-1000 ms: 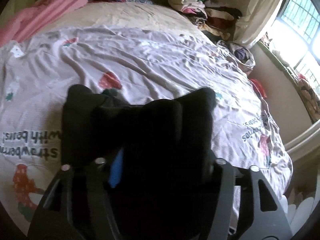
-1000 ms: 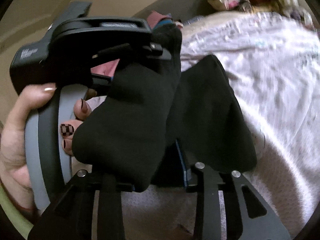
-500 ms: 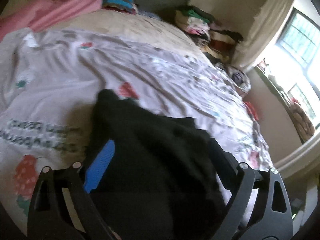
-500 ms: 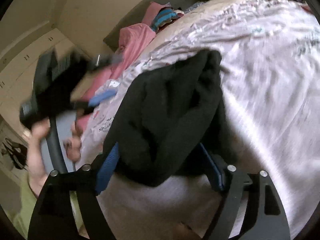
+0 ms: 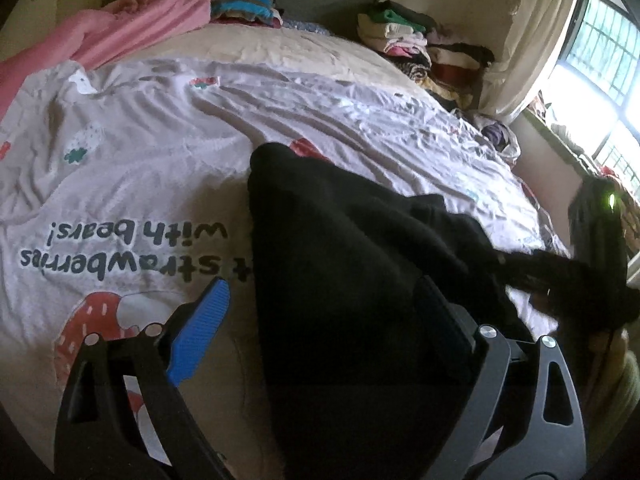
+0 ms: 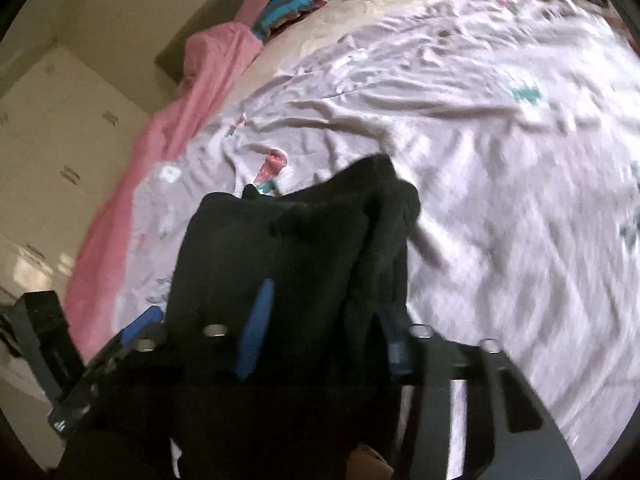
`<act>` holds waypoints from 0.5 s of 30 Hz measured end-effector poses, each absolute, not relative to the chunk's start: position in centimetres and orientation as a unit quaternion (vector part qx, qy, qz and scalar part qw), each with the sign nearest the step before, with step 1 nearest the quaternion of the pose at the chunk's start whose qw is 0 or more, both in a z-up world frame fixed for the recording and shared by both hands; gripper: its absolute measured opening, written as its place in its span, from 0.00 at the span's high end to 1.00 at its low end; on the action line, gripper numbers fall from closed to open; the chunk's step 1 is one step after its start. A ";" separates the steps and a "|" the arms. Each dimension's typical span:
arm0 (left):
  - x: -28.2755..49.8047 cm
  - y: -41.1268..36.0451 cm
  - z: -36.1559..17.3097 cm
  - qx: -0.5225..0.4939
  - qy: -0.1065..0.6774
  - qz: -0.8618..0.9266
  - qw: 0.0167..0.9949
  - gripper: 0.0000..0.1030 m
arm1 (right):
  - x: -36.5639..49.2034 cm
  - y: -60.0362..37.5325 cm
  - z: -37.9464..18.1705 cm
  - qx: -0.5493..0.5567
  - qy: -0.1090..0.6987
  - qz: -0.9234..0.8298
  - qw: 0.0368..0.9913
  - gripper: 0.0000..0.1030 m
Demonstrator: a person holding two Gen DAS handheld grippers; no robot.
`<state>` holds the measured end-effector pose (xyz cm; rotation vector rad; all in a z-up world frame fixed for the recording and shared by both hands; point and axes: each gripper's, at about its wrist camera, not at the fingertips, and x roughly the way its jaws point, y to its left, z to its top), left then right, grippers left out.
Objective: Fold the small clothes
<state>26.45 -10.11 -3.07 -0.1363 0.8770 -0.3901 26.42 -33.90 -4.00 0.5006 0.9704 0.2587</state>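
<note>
A small black garment [image 5: 344,264] hangs bunched between my two grippers, just above the white strawberry-print bedsheet [image 5: 152,152]. My left gripper [image 5: 320,320] is open; the cloth drapes over its right finger and its blue left pad [image 5: 200,320] is bare. The right gripper shows at the right of the left wrist view [image 5: 560,276], holding the cloth's other end. In the right wrist view my right gripper [image 6: 320,336] is shut on the black garment [image 6: 288,248], which covers its fingers. The left gripper [image 6: 120,344] shows at the lower left there.
A pink blanket [image 5: 132,24] lies along the far left of the bed. Folded striped clothes [image 5: 244,8] and a stack of clothes [image 5: 416,48] sit at the headboard. A curtain [image 5: 532,32] and window are at the right. White cupboards [image 6: 52,152] stand left.
My left gripper has opened and let go of the black garment. The two grippers moved apart and lowered toward the sheet. The right gripper still holds the cloth.
</note>
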 end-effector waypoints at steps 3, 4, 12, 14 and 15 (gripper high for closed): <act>26.3 -10.1 -3.3 -0.056 0.426 -0.182 0.885 0.16 | 26.9 -32.4 -2.0 0.181 0.447 0.128 0.867 0.85; 26.2 -10.1 -3.2 -0.053 0.424 -0.182 0.885 0.16 | 26.6 -31.9 -0.9 0.171 0.432 0.142 0.874 0.86; 25.4 -11.2 -4.2 -0.022 0.433 -0.185 0.882 0.15 | 28.1 -32.7 -0.9 0.131 0.406 0.167 0.889 0.86; 25.3 -11.4 -4.6 -0.024 0.439 -0.191 0.878 0.13 | 28.3 -34.3 -3.2 0.148 0.429 0.147 0.879 0.86; 25.3 -11.4 -4.7 -0.026 0.441 -0.194 0.876 0.13 | 28.0 -35.2 -4.3 0.163 0.432 0.142 0.876 0.86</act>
